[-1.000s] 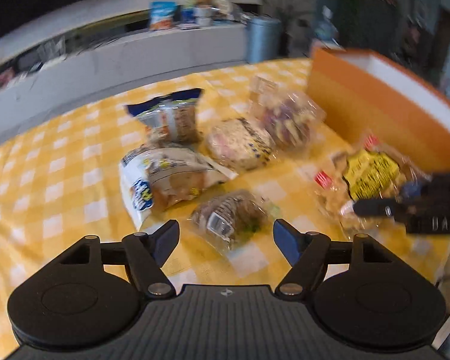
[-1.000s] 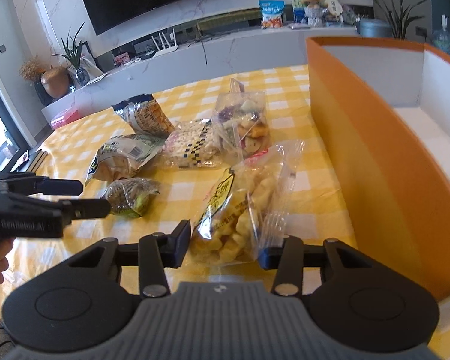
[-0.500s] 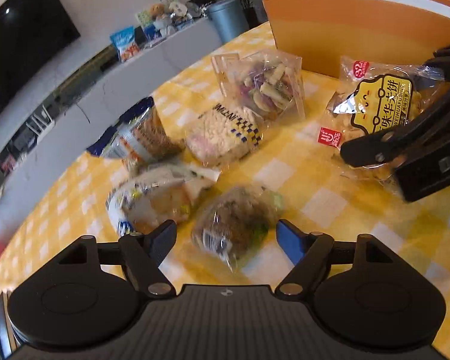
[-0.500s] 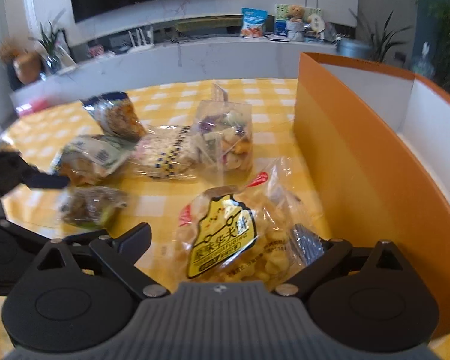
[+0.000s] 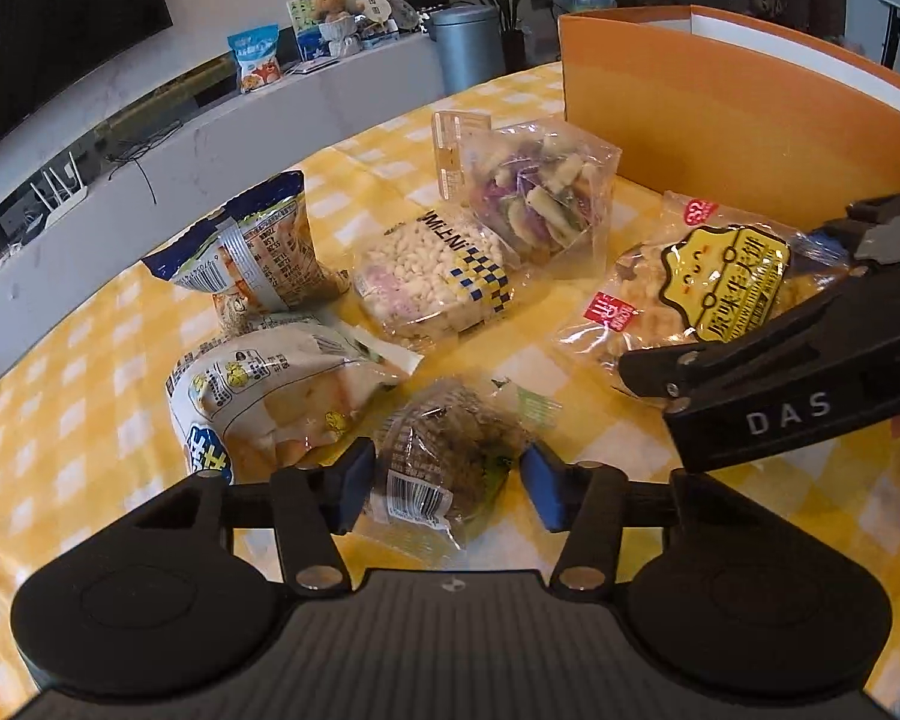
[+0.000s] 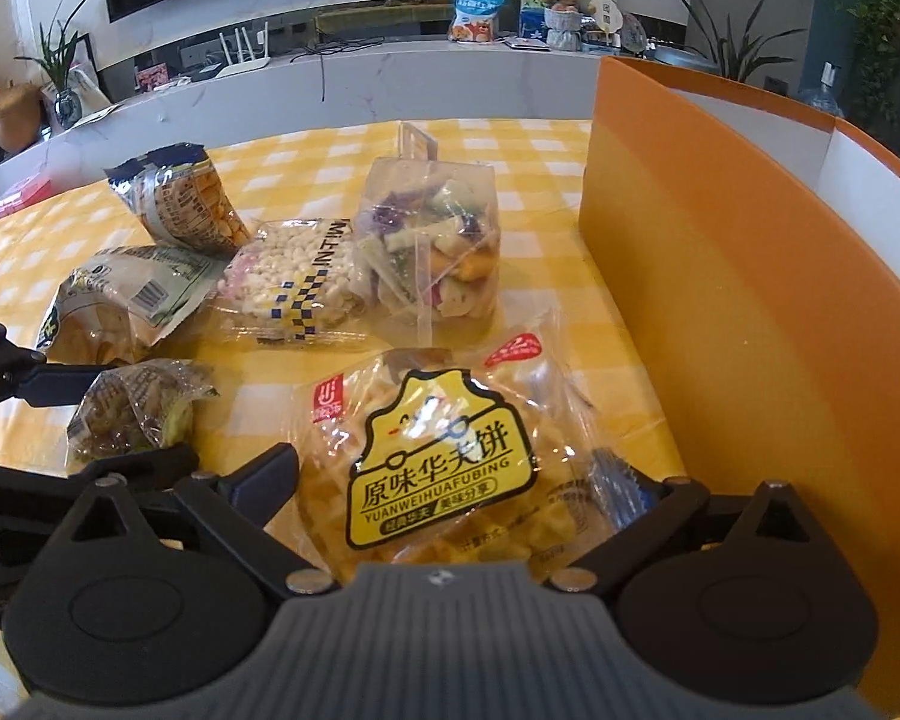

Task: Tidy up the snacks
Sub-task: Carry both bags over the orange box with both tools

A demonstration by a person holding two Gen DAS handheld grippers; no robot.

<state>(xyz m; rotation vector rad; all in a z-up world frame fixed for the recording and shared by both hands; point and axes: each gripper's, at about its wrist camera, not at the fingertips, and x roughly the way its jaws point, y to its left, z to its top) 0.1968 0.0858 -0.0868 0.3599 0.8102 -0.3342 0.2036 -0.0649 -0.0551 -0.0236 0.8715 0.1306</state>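
My orange box (image 6: 720, 300) stands at the counter's (image 5: 60, 420) right. My right tongs (image 6: 468, 480) gape wide around the yellow-label waffle bag (image 6: 444, 468) beside it. My left tongs (image 5: 444, 480) are closing around the small dark snack packet (image 5: 444, 456), pads not yet pressing.

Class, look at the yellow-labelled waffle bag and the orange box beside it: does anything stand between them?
Nothing visible does. Only bare checked tablecloth separates the waffle bag from the orange box; the box's tall near wall must be cleared.

black gripper (image 5: 444, 489), blue jaw pads, "DAS" lettering
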